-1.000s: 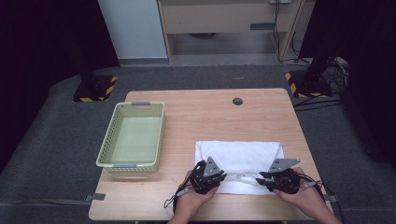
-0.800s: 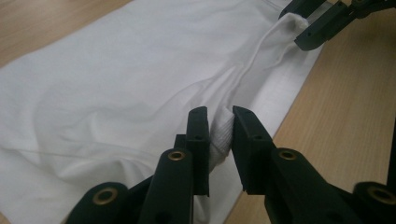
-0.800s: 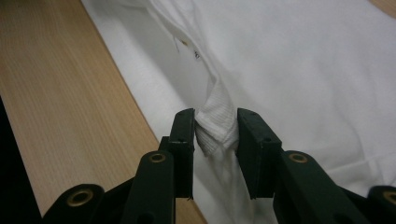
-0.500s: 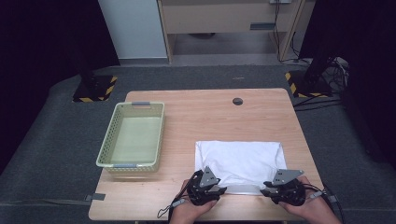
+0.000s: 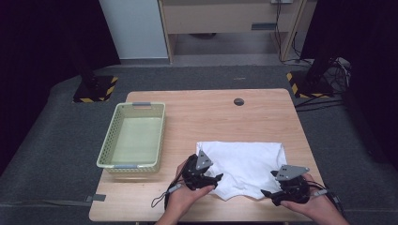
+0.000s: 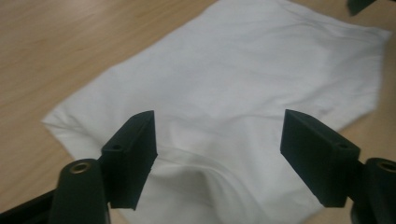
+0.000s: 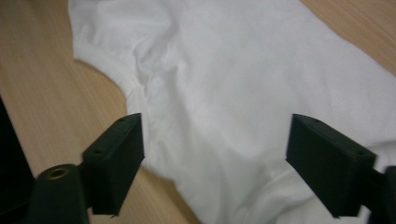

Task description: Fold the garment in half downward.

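1. The white shirt point(image 5: 244, 166) lies flat on the near right part of the surface point(image 5: 211, 117), folded into a rough rectangle. Compared with a second ago its near edge sits closer to the person, and the cloth looks a little more spread and smooth.
2. The left tool point(image 5: 206, 180) is at the near left corner of the shirt. Its jaws have just been opening and now stand apart; in the left gripper view point(image 6: 217, 154) the cloth lies under them, with nothing pinched between the pads.
3. The right tool point(image 5: 277, 194) is at the near right corner. Its jaws have just been opening as well and are apart; the right gripper view point(image 7: 215, 163) shows the shirt below them, free.
4. A second ago both tools were further up on the cloth; now they are at its near edge and the left one seems lifted a little.
5. I judge that the pull or fold step is finished and the shirt was let go. The basket point(image 5: 133, 136) to the left is empty, well apart from the shirt, so the placing there, if wanted, is not yet done.
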### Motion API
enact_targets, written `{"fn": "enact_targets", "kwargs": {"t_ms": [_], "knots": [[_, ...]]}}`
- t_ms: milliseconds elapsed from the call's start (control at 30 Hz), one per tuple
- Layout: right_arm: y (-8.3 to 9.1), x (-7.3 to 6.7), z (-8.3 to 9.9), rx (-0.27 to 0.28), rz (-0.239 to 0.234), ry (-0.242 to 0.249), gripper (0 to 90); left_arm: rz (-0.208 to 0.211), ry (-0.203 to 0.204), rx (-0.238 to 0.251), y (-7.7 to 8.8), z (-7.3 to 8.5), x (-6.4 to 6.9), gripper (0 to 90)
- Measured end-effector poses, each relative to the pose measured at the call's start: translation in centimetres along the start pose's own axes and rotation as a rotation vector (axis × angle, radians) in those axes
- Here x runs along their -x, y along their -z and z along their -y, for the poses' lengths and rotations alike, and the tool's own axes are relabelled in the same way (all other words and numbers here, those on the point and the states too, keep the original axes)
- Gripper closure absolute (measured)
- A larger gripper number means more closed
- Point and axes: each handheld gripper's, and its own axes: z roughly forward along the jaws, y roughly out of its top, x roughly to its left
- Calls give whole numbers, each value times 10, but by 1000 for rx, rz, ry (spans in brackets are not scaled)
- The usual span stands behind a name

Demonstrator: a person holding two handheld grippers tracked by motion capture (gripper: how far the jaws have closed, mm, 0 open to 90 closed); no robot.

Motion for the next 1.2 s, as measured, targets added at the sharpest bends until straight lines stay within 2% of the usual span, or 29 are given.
{"fn": "enact_targets", "kwargs": {"t_ms": [100, 167, 333, 467, 567, 667, 833, 1200], "knots": [[-8, 1, -8, -4, 2, -7, 99, -3, 14, -15, -8, -8, -10, 205], [-14, 1, -13, -11, -13, 1, 68, 1, 20, -19, -13, -13, -15, 179], [-27, -2, -25, -13, -43, 19, 68, 48, 28, -42, -27, -23, -27, 110], [-36, -1, -33, -12, -56, 18, 68, 63, 28, -66, -36, -31, -32, 105], [-41, -1, -38, -10, -49, 14, 69, 57, 33, -65, -40, -35, -36, 105], [-43, 0, -42, -9, -66, -5, 67, 58, 32, -85, -46, -37, -41, 104], [-47, 0, -51, -14, -61, -14, 73, 41, 64, -87, -52, -39, -52, 105], [-58, -9, -63, -23, -83, 10, 72, 19, 46, -95, -55, -45, -64, 108]]}}
